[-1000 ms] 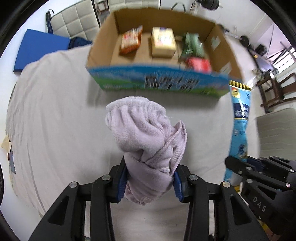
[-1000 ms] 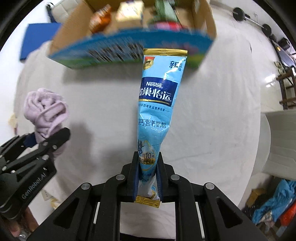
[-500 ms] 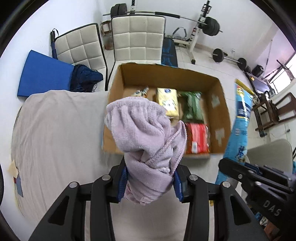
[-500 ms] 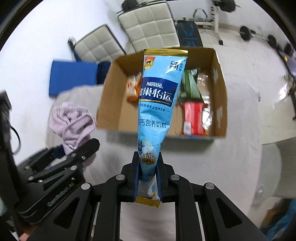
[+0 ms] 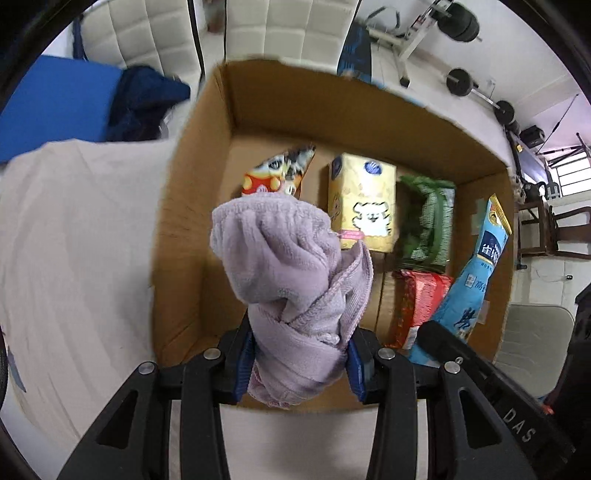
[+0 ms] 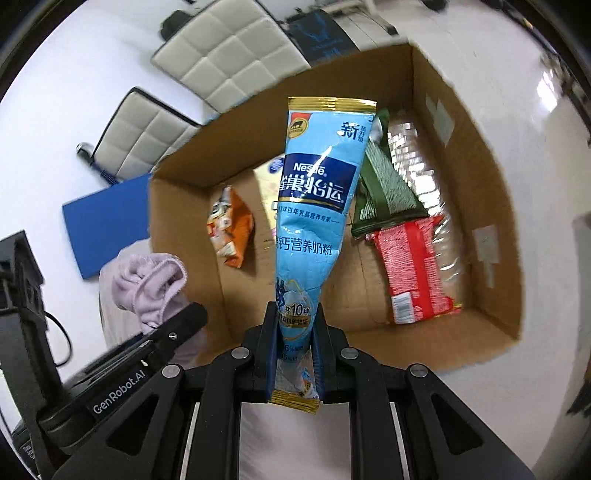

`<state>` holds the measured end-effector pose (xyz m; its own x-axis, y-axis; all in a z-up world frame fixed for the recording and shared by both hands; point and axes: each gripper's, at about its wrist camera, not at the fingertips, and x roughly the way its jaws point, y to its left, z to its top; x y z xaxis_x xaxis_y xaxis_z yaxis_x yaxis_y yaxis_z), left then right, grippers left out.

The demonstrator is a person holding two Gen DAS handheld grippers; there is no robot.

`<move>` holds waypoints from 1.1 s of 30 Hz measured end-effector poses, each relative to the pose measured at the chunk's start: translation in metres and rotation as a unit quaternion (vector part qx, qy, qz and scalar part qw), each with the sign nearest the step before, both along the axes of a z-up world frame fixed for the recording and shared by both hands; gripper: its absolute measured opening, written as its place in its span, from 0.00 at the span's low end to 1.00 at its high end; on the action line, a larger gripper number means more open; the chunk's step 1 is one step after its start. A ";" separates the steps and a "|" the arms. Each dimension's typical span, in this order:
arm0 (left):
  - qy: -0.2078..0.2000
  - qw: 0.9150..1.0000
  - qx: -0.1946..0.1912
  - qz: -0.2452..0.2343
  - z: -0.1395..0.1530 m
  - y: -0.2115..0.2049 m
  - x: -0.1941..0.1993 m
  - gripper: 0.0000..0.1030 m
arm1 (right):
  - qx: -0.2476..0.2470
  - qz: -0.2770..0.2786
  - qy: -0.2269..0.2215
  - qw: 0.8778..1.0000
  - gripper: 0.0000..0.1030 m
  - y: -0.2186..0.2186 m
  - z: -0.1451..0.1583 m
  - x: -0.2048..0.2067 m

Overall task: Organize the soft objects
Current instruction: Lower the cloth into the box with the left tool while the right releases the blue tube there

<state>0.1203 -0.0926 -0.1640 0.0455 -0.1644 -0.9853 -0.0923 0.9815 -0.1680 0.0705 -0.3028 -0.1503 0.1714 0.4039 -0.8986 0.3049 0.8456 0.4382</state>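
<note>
A room with white walls, two quilted white chairs (image 5: 291,26) at the back and weight gear (image 5: 458,26) toward the right lies behind a table under a pale cloth (image 5: 74,258). A blue mat (image 5: 51,99) and a dark garment (image 5: 144,99) lie past the cloth's far left corner. An open cardboard box (image 5: 184,206) sits on the cloth and both grippers hang above it. The left gripper (image 5: 301,363) has its jaws closed hard on a bunched lilac towel (image 5: 291,280), which stands up from the jaws over the box's near left part, clear of the floor of the box. Inside the box, from left to right along the far wall, lie an orange snack bag (image 5: 277,173), a yellow tissue pack (image 5: 364,201) and a green packet (image 5: 428,218); a red packet (image 5: 417,306) lies in front of the green one, toward the near right corner, with a clear wrapper (image 6: 413,155) showing beside them in the right wrist view. The right gripper (image 6: 295,354) has its jaws pinched on the lower end of a blue Nestlé pouch (image 6: 317,206), which rises upright from the jaws above the box's middle, gold seal at top and bottom. In the left wrist view this pouch leans over the box's right side, above the red packet.
</note>
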 end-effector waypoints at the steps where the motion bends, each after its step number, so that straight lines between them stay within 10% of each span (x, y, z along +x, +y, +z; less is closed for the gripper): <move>1: 0.008 1.000 -0.001 0.000 -0.007 0.000 0.003 0.37 | 0.001 -0.003 0.004 1.000 0.16 -0.001 -0.008 0.001; 18: 0.091 0.996 -0.018 -0.007 -0.059 0.001 0.013 0.41 | 0.007 0.006 0.067 0.998 0.19 0.022 -0.109 0.025; 33: 0.043 0.999 -0.016 0.005 -0.019 0.010 0.009 0.68 | -0.035 0.048 0.059 0.996 0.35 0.027 -0.083 0.030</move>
